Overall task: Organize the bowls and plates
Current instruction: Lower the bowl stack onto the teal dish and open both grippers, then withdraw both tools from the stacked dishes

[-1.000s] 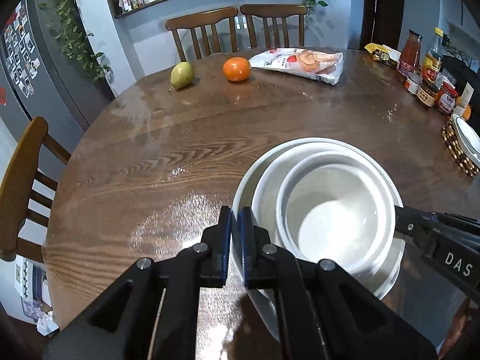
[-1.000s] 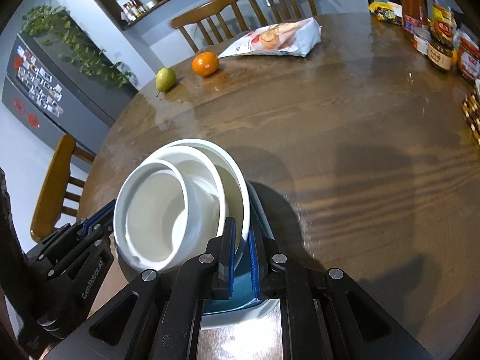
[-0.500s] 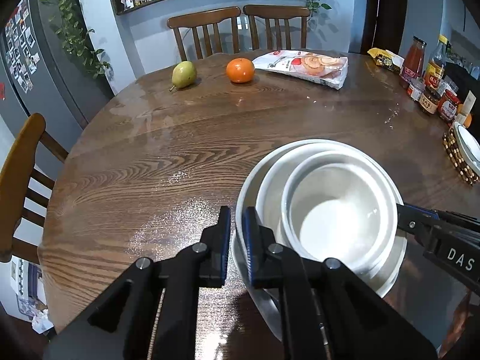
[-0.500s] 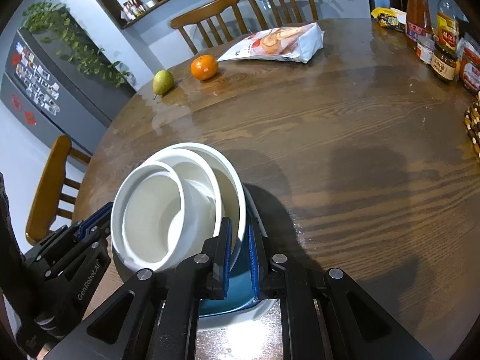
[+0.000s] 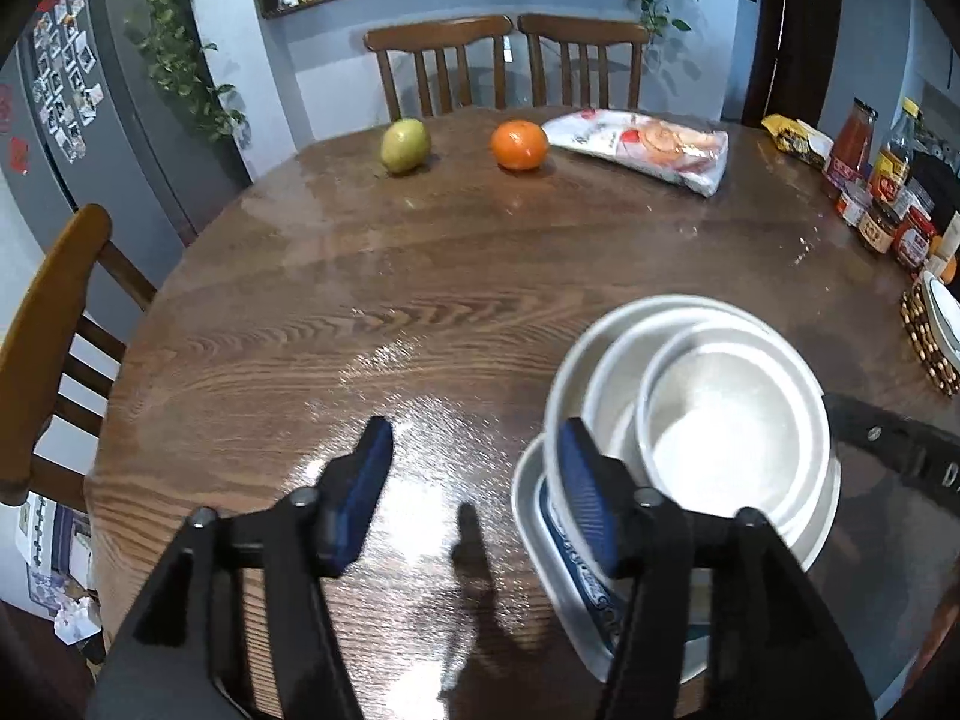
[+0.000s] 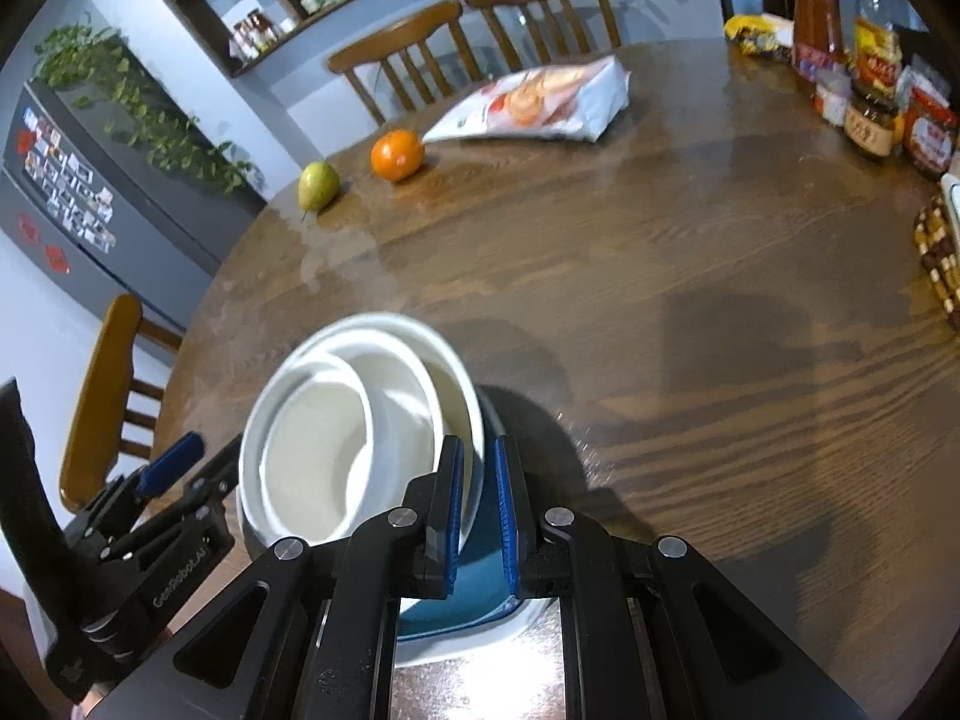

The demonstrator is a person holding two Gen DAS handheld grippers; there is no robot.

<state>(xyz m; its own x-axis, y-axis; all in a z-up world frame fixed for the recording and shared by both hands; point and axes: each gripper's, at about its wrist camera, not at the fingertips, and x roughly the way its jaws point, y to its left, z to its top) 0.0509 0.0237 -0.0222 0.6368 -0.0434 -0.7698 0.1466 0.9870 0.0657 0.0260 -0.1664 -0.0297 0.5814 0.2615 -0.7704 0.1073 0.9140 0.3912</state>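
Stacking done, release step: nested white bowls (image 5: 708, 438) sit on blue plate (image 6: 474, 588), table near edge. My left gripper (image 5: 474, 492) jaws opening, rim freed; right gripper (image 6: 477, 510) clamped on plate rim. Next: release right, withdraw gently.

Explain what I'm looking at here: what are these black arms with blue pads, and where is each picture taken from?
No robot: a person holds two handheld grippers, each with a fisheye camera looking along its jaws. The left-wrist view shows the left gripper, jaws opening, nothing pressed between them. The right-wrist view shows the right gripper shut on the rim of the outer bowl of the nested white bowls, which sit on a plate with a blue centre on the round wooden table. Farther back lie a pear, an orange and a snack bag.
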